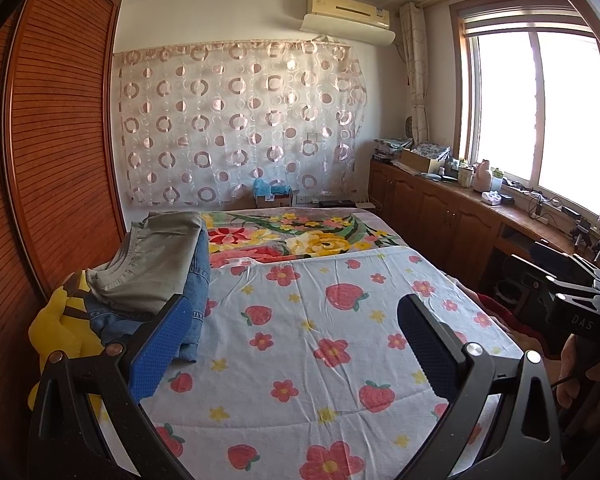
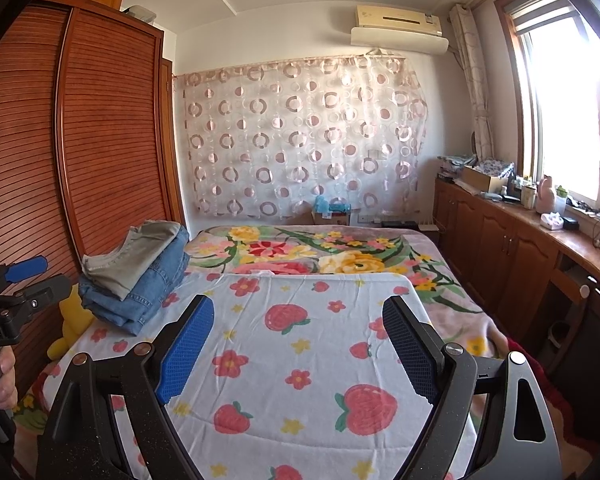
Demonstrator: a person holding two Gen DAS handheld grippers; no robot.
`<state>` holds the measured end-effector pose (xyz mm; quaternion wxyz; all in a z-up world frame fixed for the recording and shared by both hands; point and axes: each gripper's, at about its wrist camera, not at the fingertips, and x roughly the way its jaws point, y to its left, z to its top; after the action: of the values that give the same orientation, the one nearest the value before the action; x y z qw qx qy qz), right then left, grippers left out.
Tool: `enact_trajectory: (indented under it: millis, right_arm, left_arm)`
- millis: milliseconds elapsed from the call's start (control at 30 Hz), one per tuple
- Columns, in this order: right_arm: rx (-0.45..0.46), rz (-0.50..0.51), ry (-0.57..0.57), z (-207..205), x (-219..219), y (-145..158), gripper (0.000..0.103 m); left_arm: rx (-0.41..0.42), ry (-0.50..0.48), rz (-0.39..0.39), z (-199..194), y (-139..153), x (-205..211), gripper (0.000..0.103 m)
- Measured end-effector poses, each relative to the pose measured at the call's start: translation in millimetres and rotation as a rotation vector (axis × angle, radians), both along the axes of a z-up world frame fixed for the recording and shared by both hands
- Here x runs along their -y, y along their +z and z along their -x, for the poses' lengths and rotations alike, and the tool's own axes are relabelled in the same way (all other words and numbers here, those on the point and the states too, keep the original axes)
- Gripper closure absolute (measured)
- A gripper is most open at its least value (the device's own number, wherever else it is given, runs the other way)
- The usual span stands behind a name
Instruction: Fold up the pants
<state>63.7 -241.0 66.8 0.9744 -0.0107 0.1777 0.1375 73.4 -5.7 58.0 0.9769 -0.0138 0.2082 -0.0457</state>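
Two folded pants are stacked at the bed's left edge: a grey-green pair (image 1: pixel 156 256) (image 2: pixel 140 256) lies on top of blue jeans (image 1: pixel 198 280) (image 2: pixel 152 296). My left gripper (image 1: pixel 296 304) hangs open over the strawberry-print sheet (image 1: pixel 320 360), its blue pads wide apart with only cloth below them. The stack sits just beyond its left finger. My right gripper (image 2: pixel 298 302) is also open above the same sheet (image 2: pixel 300 360), holding nothing. In the right wrist view the left gripper (image 2: pixel 40 276) shows at the left edge, held by a hand (image 2: pixel 4 376).
A yellow plush toy (image 1: pixel 60 328) (image 2: pixel 74 312) lies beside the stack against the slatted wardrobe (image 1: pixel 60 152). A floral blanket (image 1: pixel 300 236) covers the far half of the bed. Wooden cabinets (image 1: pixel 440 216) with clutter run under the window on the right.
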Motion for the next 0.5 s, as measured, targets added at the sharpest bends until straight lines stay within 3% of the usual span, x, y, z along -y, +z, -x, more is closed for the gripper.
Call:
enact_trajectory:
  millis: [500]
  right_arm:
    - [0.004, -0.003, 0.000, 1.7, -0.7, -0.7, 0.015]
  left_arm:
    - [0.003, 0.001, -0.002, 0.5, -1.0, -1.2, 0.000]
